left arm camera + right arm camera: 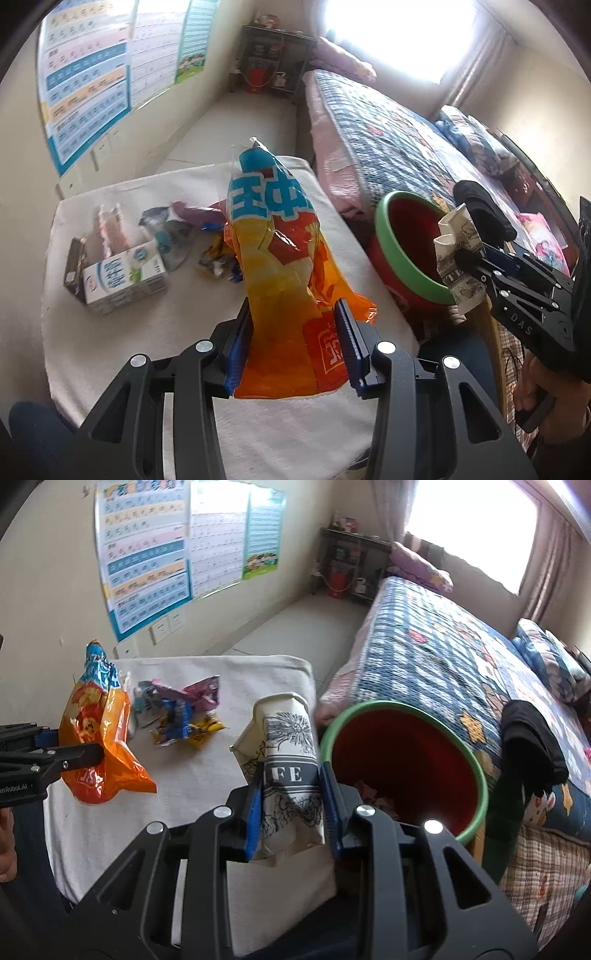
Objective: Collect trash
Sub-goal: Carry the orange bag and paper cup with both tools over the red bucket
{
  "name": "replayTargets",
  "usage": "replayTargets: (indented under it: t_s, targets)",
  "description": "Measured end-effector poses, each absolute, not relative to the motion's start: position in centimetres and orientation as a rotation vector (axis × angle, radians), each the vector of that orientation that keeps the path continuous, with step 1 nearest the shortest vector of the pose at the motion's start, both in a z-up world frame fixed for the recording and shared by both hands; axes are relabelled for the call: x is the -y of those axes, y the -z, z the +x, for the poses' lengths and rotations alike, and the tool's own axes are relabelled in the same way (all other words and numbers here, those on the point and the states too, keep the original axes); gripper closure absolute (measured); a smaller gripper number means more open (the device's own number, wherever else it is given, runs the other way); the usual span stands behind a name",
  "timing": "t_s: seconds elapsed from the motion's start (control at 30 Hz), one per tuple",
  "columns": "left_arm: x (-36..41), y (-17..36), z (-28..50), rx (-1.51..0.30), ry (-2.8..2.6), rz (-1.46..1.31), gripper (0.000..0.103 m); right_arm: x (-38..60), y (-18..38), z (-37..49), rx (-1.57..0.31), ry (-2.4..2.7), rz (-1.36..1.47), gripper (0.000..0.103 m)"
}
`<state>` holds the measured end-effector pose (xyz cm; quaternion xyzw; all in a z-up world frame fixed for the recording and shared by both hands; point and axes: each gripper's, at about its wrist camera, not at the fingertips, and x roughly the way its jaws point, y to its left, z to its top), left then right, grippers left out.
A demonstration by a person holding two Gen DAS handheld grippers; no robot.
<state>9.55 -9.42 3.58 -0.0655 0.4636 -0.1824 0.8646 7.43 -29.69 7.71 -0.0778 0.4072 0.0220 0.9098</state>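
My left gripper (293, 325) is shut on an orange and blue snack bag (280, 251) and holds it above the white-clothed table (110, 350). My right gripper (291, 797) is shut on a crushed white paper cup (286, 753) with black print, held just left of the red bin with a green rim (406, 760). The bin (410, 240) stands at the table's right side, by the bed. The right gripper with the cup (458, 251) shows in the left wrist view beside the bin. The bag (98, 734) shows at the left of the right wrist view.
On the table lie a milk carton box (122, 273), a small brown box (74, 266) and several crumpled wrappers (181, 712). A bed with a blue patterned quilt (443, 657) runs along the right. A dark shelf (343, 561) stands in the far corner.
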Motion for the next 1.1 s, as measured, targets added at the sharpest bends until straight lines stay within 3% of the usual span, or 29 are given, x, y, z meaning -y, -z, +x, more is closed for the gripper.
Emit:
replayTargets:
  t_s: [1.1]
  targets:
    - [24.1, -6.5, 12.5, -0.955, 0.586, 0.003, 0.062, 42.2, -9.5, 8.5, -0.795, 0.127, -0.008, 0.074]
